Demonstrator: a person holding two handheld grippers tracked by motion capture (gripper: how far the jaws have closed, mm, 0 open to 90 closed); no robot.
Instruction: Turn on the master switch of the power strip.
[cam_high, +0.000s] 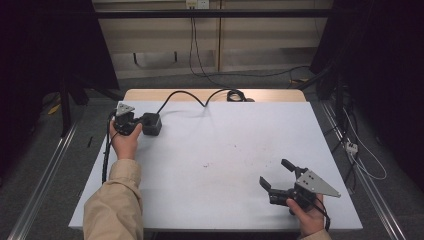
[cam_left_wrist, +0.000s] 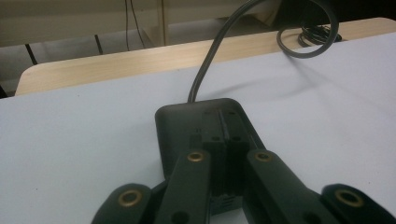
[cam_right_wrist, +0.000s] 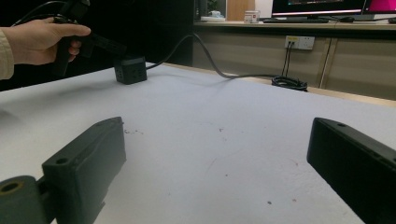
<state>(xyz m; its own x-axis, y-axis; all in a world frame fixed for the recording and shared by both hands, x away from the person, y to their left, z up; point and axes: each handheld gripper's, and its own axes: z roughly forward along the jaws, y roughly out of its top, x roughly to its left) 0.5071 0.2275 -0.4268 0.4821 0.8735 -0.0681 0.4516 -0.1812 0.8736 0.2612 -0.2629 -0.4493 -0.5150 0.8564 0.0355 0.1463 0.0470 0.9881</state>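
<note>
Both tongs are hand-held black two-jaw grippers. Left gripper (cam_high: 137, 123), near the far left corner of the table, has its jaws brought together, tips resting on or just above the top of a small black plastic cube-shaped power adapter (cam_high: 151, 123); whether they pinch any part of it cannot be told. In the left gripper view the pads (cam_left_wrist: 201, 175) meet over the cube (cam_left_wrist: 187, 122). Right gripper (cam_high: 277, 175), held low over the near right part of the table, has its jaws spread wide with nothing between them; the right gripper view shows bare surface between its pads (cam_right_wrist: 95, 154).

From the cube a thick black cable (cam_high: 186, 94) runs toward the far edge and ends in a loose coil (cam_high: 235, 95). Everything sits on a white, lightly stained sheet (cam_high: 225, 150) covering a pale wooden table (cam_high: 270, 95).
</note>
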